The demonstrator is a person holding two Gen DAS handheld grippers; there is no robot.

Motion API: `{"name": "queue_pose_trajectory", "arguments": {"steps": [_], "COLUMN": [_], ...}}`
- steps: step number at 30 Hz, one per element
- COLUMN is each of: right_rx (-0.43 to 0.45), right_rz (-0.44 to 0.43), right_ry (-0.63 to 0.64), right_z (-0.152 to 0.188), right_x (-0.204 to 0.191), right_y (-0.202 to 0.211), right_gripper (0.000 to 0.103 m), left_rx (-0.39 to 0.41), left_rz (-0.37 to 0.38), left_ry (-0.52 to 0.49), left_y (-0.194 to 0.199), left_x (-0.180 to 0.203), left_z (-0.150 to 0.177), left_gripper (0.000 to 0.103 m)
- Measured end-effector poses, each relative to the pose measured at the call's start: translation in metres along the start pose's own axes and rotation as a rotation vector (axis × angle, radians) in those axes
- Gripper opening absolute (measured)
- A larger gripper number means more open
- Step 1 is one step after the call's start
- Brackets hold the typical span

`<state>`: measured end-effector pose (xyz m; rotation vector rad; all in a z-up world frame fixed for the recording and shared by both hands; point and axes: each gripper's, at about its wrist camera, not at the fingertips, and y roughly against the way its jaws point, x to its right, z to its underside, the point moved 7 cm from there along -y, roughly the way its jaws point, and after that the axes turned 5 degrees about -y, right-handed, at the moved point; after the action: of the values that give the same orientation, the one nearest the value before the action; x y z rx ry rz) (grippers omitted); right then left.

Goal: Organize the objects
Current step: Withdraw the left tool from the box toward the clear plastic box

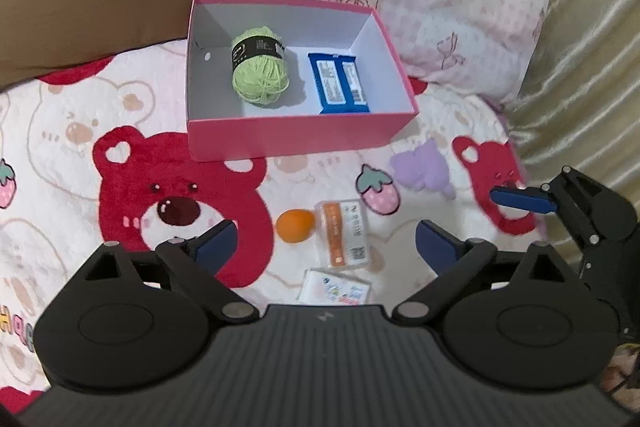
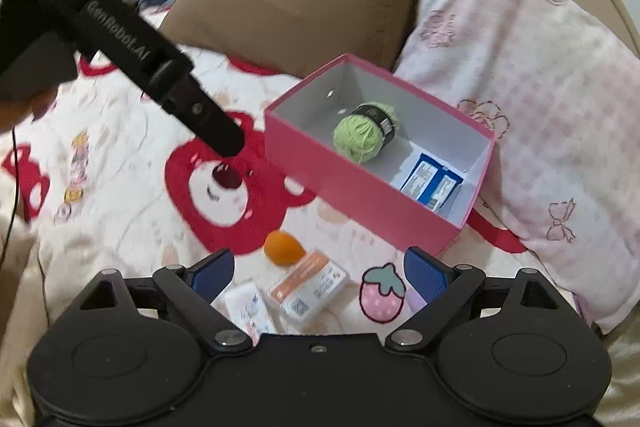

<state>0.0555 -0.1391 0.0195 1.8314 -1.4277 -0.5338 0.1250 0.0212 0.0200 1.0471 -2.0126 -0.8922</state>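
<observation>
I am holding both my left gripper (image 1: 325,239) and right gripper (image 2: 319,271) with jaws wide open and empty, above the orange egg (image 1: 295,225) and small packet (image 1: 345,234) lying on the bed (image 1: 120,147).

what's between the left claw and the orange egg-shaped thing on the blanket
Nothing visible. The left claw is open and empty, and the orange egg-shaped thing lies on the blanket right ahead of its open jaws. The clear orange packet sits close beside it on the right and may crowd a grasp.
</observation>
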Motion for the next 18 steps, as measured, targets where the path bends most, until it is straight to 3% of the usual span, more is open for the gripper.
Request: {"name": "queue_pose_trajectory", "arguments": {"steps": [6,9,12,18], "right_rx": [-0.013,-0.030,-0.042,-0.061], "right_rz": [-0.056,-0.017,0.018,-0.034], "right_ry": [0.039,0.132,0.242,0.324], "right_z": [0.014,0.024,0.035,0.050], "right_x": [-0.015,-0.023,-0.028,-0.031], "right_y": [-0.009,-0.025,-0.038,-0.056], "right_gripper": [0.094,0.094,0.094,0.094], "left_rx": [-0.008,0.008,0.005,-0.049], "left_rz": [-0.033,-0.034,-0.013,0.046], "left_ry": [-0.045,-0.036,-0.037,-0.032], "left_y": [-0.015,-0.026,-0.039,-0.070], "left_x": [0.007,0.011,0.018,0.032], "left_z": [0.017,0.023,0.032,0.057], "left_gripper": [0.097,0.097,0.097,0.095]}}
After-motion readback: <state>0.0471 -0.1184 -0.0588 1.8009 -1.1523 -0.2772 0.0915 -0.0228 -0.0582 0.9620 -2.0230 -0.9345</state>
